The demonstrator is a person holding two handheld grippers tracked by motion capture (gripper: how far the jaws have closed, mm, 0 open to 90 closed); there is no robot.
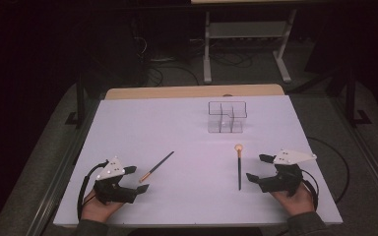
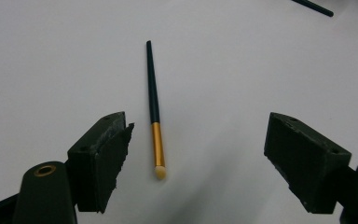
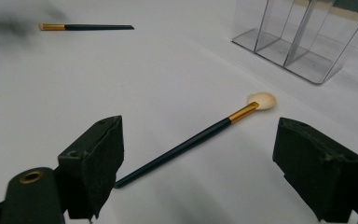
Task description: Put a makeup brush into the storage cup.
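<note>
Two makeup brushes lie flat on the white table (image 1: 177, 147). A thin brush (image 1: 156, 166) with a black handle and gold ferrule lies just right of my left gripper (image 1: 137, 178), which is open and empty; the thin brush (image 2: 154, 109) sits ahead of the left gripper (image 2: 205, 149), close to one jaw. A longer brush (image 1: 239, 166) with a pale fluffy head lies left of my right gripper (image 1: 258, 167), also open and empty. That fluffy brush (image 3: 196, 138) slants on the table ahead of the right gripper (image 3: 198, 158).
A clear plastic organiser (image 1: 227, 117) with several compartments stands at the back centre of the table, also seen as the organiser (image 3: 303, 37) at upper right. Dark floor, cables and a grey frame (image 1: 246, 39) lie beyond the far edge.
</note>
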